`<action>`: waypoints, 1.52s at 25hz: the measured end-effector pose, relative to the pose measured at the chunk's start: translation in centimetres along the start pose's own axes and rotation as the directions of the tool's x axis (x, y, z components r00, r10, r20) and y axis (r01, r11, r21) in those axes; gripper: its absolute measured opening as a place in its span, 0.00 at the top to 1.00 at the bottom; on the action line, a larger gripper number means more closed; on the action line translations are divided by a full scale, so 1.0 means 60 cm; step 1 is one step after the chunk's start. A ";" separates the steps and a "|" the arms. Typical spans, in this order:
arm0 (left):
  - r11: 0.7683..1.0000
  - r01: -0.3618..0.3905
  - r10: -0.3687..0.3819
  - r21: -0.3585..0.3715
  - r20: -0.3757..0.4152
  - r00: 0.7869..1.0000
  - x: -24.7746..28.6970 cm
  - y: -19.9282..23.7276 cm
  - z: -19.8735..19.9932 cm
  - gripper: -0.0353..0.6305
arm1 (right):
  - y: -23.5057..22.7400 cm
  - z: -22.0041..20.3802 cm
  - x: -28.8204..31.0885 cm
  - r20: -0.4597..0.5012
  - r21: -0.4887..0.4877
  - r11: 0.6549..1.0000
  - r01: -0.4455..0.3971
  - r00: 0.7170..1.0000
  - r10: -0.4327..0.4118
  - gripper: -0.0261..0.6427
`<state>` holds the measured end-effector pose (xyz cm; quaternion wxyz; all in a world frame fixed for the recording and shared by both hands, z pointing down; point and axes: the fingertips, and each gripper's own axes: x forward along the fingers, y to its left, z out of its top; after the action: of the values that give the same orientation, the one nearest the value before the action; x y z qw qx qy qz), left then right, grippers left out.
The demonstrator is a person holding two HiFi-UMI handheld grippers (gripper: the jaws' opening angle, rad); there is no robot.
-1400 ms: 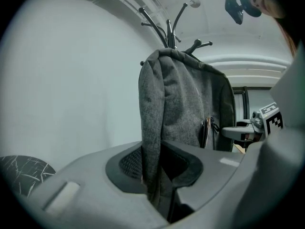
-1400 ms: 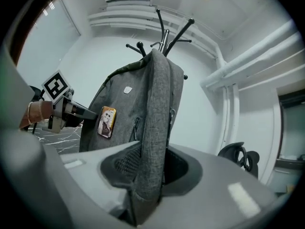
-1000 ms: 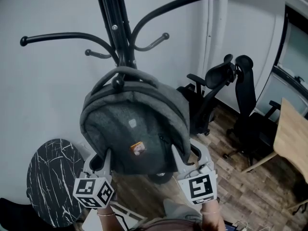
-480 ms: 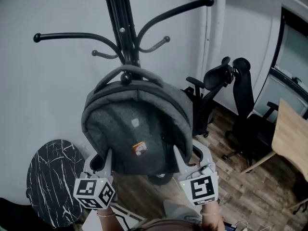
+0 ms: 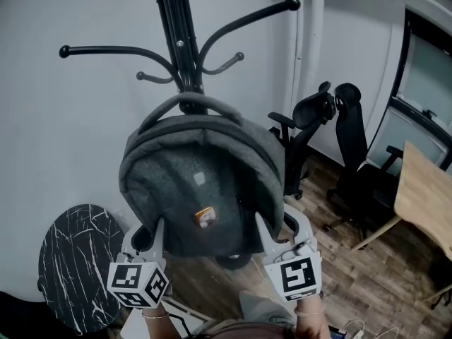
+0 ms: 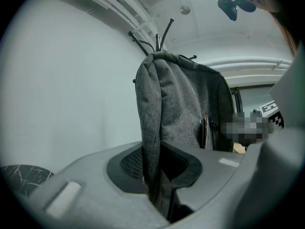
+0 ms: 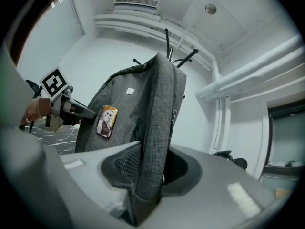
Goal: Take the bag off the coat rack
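The bag [image 5: 198,189], a grey fabric backpack, is hanging against the pole of the coat rack [image 5: 180,41], with its top handle [image 5: 187,103] arching round the pole; the hook under the handle is hidden. The left gripper [image 5: 147,237] is pinching the bag's lower left side fold between narrowly set jaws, and the right gripper [image 5: 277,232] is clamping the lower right side in the same way, a little wider. The fabric is creasing between the pads, so the bag is likely behaving as a soft, sagging load of moderate weight; a hold low on both sides is steadying it, but the top may be flopping forward once freed. The handle is probably needing to rise clear of its hook before the bag comes away from the pole. The upper hooks [image 5: 247,20] are overhanging the lift path. The wall [image 5: 85,154] is standing just behind, office chairs [image 5: 311,133] are crowding the right, and a round marble-patterned table [image 5: 70,260] is sitting low left; the open room is lying toward the person.
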<state>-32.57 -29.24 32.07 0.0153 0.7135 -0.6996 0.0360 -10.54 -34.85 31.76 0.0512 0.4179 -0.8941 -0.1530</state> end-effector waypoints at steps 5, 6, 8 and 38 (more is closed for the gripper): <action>1.000 -0.003 0.003 0.004 0.005 1.000 -0.026 -0.007 0.000 0.84 | 0.011 0.004 -0.023 -0.004 -0.004 1.000 0.010 1.000 -0.010 0.80; 1.000 -0.004 0.004 0.005 0.006 1.000 -0.032 -0.008 0.000 0.84 | 0.013 0.006 -0.027 -0.005 -0.003 1.000 0.011 1.000 -0.011 0.80; 1.000 -0.004 0.003 0.008 0.006 1.000 -0.043 -0.011 0.000 0.84 | 0.018 0.008 -0.036 -0.008 -0.001 1.000 0.012 1.000 -0.012 0.80; 1.000 0.024 -0.024 0.002 -0.004 1.000 -0.191 -0.104 -0.032 0.84 | 0.052 -0.002 -0.211 -0.057 0.027 0.999 0.046 0.997 -0.044 0.80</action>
<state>-26.59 -17.52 33.32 0.0166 0.7219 -0.6908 0.0379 -4.62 -23.31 33.35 0.0672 0.4428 -0.8847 -0.1297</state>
